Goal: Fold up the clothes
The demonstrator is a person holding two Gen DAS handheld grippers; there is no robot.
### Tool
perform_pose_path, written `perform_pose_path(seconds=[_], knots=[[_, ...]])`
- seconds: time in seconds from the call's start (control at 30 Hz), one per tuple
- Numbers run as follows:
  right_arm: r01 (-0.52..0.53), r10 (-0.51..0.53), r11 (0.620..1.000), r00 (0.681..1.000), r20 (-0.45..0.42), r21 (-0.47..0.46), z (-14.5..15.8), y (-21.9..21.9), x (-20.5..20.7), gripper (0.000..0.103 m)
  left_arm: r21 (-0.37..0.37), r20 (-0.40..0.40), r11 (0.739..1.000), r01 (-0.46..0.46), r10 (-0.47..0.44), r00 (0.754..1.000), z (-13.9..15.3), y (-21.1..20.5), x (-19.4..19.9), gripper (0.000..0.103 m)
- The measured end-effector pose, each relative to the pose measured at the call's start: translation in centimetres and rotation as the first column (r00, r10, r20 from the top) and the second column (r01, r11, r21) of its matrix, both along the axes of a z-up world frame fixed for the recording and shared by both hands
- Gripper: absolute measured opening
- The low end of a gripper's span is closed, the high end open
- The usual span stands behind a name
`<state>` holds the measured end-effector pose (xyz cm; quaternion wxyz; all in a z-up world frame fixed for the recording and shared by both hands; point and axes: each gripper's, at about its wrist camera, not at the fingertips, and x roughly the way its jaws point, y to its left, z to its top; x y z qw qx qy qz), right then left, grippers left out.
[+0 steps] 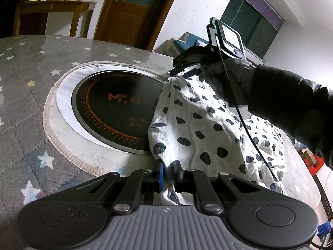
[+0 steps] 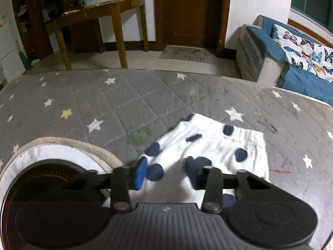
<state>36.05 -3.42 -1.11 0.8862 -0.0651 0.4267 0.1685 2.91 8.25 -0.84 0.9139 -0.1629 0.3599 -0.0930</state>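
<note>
Spotted garment on starred grey cover, overlapping round black cooktop; left gripper pinching its near edge, right gripper fingers apart over cloth

The garment is soft, crinkled white cloth with dark blue spots. The bench wears a matt grey quilted cover with stars. The round cooktop is glossy black glass in a metal ring. The far door is varnished wood.

Bare quilted cover beyond garment
</note>
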Motion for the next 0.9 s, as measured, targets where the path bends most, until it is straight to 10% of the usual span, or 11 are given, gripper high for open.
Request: perform_pose_path(seconds=[0.47,0.9], knots=[[-0.015,0.014,1.000,0.999,0.033,0.022,1.9,0.0,-0.3,0.044,0.030,-0.007,0.999,-0.035,0.035,0.999,0.3,-0.3,-0.6,0.017],[-0.110,0.113,0.992,0.992,0.052,-0.055,4.3,-7.6,-11.0,0.056,0.132,0.036,0.987,-0.087,0.083,0.996,2.0,-2.1,-1.8,0.048]])
